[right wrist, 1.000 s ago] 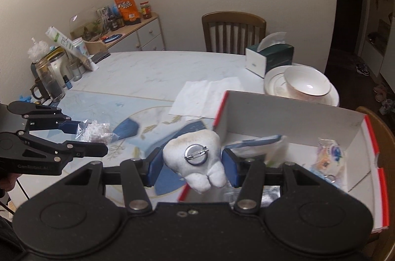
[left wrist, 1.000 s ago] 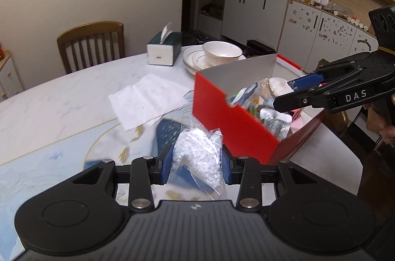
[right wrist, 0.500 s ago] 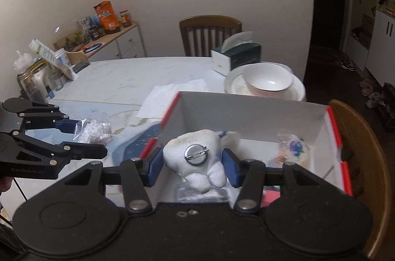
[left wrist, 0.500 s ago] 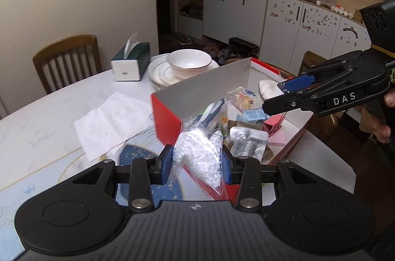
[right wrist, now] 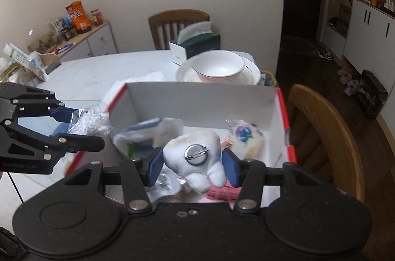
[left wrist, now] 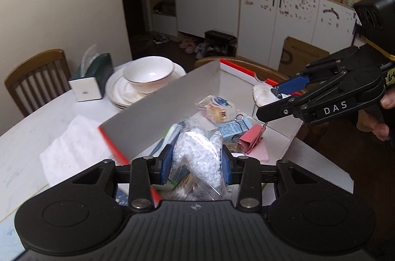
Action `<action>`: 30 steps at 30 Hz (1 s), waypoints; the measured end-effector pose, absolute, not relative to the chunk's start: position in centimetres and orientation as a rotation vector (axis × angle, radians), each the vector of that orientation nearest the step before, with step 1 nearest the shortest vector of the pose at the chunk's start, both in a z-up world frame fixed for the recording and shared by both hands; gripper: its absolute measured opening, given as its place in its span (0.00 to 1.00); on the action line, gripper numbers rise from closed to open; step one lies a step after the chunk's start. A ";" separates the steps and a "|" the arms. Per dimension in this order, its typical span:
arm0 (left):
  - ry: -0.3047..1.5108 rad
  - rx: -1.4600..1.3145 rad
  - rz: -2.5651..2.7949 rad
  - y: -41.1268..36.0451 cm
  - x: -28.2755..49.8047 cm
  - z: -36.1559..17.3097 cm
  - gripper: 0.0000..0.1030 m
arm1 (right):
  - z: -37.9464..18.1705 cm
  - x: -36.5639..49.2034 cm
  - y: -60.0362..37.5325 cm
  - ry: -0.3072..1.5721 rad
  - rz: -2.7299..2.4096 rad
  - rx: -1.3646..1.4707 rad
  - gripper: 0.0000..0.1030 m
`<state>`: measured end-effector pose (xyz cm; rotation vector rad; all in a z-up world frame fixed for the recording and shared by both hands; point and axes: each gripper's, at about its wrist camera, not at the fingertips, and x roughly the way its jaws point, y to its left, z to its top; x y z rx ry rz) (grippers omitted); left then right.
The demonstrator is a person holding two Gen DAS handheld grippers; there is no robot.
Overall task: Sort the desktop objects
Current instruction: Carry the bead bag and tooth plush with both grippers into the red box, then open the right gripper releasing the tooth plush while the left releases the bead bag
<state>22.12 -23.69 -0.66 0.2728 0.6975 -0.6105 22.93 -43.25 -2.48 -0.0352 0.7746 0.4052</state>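
Observation:
My left gripper is shut on a clear bag of white beads and holds it over the near corner of the red box. It also shows in the right wrist view with the bag. My right gripper is shut on a white plush tooth with a metal pin, above the box. In the left wrist view it holds the plush over the box's far side. The box holds several small items, among them a pink clip.
A white bowl on stacked plates and a green tissue box stand behind the box. A white paper napkin lies left of it. Wooden chairs stand at the table's edge. A side cabinet with clutter is at left.
Both grippers have moved over the red box with their loads. The bead bag went from above the table to above the box's near corner; the plush went further in.

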 end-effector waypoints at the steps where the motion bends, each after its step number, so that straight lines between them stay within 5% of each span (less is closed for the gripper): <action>1: 0.705 0.281 -0.614 -24.1 22.4 -0.9 0.37 | -2.7 23.1 -43.5 0.780 0.400 -0.039 0.49; 30: 0.862 0.376 -0.607 -28.5 26.8 -5.2 0.37 | -7.8 33.5 -39.2 0.917 0.454 -0.223 0.49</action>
